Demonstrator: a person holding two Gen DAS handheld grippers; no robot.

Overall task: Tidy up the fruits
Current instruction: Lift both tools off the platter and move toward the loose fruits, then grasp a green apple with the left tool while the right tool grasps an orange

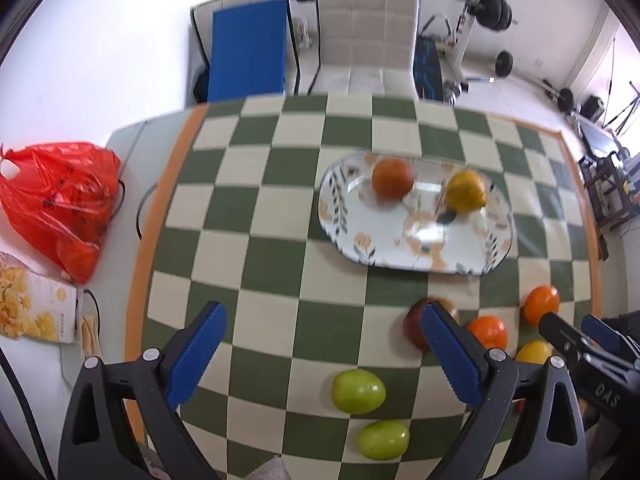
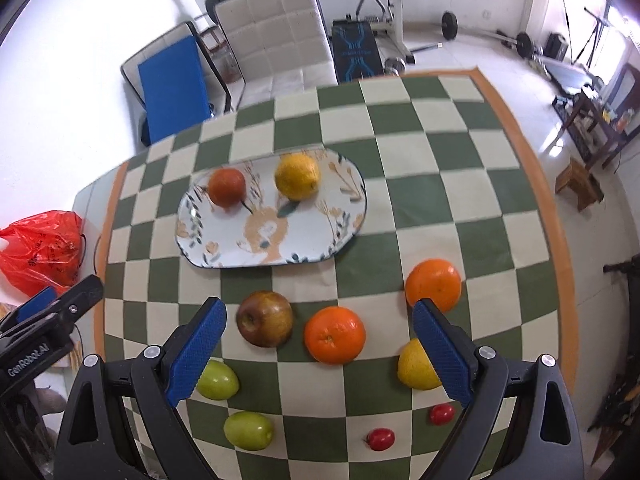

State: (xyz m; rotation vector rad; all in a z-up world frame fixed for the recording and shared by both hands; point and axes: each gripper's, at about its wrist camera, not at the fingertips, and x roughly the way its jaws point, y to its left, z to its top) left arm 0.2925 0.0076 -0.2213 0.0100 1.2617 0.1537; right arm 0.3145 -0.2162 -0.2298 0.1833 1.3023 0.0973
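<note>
Both the left gripper (image 1: 320, 352) and right gripper (image 2: 318, 350) stand wide open, empty. Loose fruits, including an orange (image 2: 335, 334), lie near the counter's front edge. Firm, smooth, rollable: grasp across the widest girth.

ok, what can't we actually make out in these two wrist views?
- Left wrist: dark apple half hidden behind the left gripper's finger; plate blurred.
- Right wrist: lemon partly covered by the right gripper's finger.
- Both: red bag contents not visible.
</note>
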